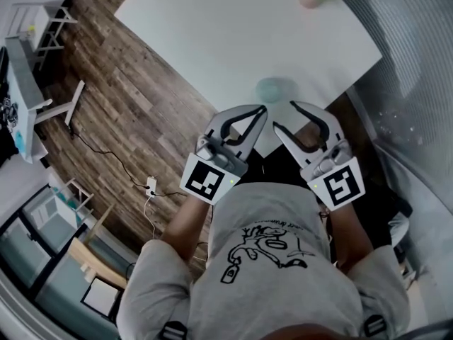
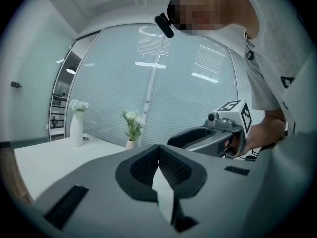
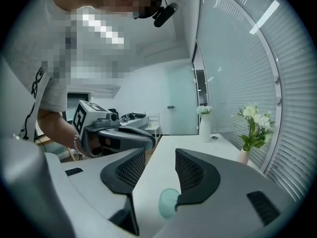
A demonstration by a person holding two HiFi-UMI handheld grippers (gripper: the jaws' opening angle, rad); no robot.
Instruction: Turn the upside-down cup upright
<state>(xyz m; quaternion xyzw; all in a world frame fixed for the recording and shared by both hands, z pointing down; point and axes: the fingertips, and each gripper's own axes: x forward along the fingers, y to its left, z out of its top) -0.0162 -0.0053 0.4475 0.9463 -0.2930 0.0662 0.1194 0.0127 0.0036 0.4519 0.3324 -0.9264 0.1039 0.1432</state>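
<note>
Two grippers hang at the near edge of the white table (image 1: 212,27): your left gripper (image 2: 159,150) has its jaws pressed together on nothing, and your right gripper (image 3: 161,155) has its jaws apart and empty. The pale green cup (image 3: 168,202) sits on the table just ahead of the right jaws, untouched.
</note>
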